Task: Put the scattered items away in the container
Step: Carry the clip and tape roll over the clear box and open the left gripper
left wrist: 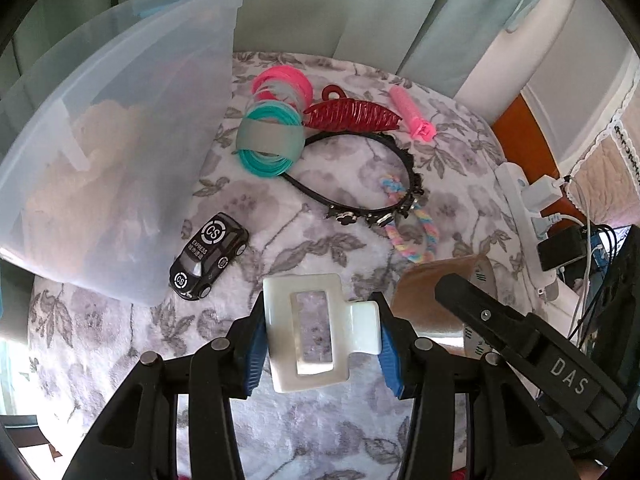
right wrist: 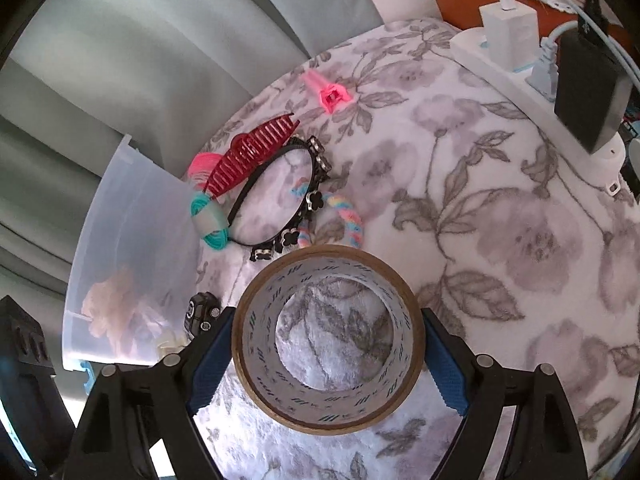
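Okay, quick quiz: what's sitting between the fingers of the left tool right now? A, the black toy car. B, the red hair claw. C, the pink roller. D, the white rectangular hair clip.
D: the left tool has the white rectangular hair clip between its blue pads, above the floral cloth.

Left gripper (left wrist: 322, 346) clamped, right gripper (right wrist: 328, 354) wide.

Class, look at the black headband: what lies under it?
The rainbow braided loop passes under the black headband, on the floral cloth. The crossing itself is covered by the band's flower charms.
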### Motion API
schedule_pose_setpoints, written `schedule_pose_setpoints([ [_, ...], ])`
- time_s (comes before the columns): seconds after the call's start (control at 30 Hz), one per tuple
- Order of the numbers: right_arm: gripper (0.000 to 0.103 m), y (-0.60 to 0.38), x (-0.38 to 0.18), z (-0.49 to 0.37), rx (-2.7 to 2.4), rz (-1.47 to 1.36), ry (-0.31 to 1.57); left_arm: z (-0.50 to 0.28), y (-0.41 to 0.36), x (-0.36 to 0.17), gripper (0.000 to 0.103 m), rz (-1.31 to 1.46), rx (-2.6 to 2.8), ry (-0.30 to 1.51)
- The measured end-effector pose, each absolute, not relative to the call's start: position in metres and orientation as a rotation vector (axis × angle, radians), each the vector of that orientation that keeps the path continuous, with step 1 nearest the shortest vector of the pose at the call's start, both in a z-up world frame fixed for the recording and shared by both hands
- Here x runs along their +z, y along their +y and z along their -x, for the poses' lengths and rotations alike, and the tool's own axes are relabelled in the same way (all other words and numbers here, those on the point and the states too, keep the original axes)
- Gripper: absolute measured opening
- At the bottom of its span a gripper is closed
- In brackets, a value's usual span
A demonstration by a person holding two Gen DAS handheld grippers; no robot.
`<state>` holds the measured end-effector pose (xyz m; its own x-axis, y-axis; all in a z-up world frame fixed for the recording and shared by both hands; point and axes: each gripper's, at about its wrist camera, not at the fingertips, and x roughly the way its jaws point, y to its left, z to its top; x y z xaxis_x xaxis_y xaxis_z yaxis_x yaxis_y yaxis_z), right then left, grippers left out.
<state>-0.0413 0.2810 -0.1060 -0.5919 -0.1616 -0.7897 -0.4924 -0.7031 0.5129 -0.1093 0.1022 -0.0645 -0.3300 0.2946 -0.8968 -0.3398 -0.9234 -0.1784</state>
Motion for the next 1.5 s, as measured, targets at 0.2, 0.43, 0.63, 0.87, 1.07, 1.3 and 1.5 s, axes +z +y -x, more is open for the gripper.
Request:
schedule_pose_setpoints([
  [0.2,0.088,0.275,-0.103,0.039,2.383,1.295,1.078,0.109,0.1,-0.067,0.049,1.532,2.275,0.057],
  [0.43,0.088,0.276,-0.1,0.03,2.351,1.266,1.169,0.104,0.096,-0.057,0.049,1.503,2.269,0.043],
  [0.63,0.088,0.279,-0.085,0.025,2.342,1.21,1.21,0.1,0.092,-0.043,0.049,1.477,2.262,0.025],
  [0.87,0.088,0.287,-0.034,0.023,2.397,1.026,1.259,0.102,0.09,0.006,0.049,1.363,2.283,-0.03],
  [1.07,0.088,0.284,0.039,0.026,2.513,0.79,1.261,0.107,0.082,0.073,0.049,1.192,2.338,-0.144],
  [1.3,0.088,0.266,0.134,0.031,2.676,0.498,1.25,0.121,0.053,0.161,0.049,0.979,2.458,-0.305],
  [1.5,0.088,0.218,0.177,0.02,2.839,0.37,1.116,0.108,0.0,0.186,0.049,0.846,2.548,-0.45],
])
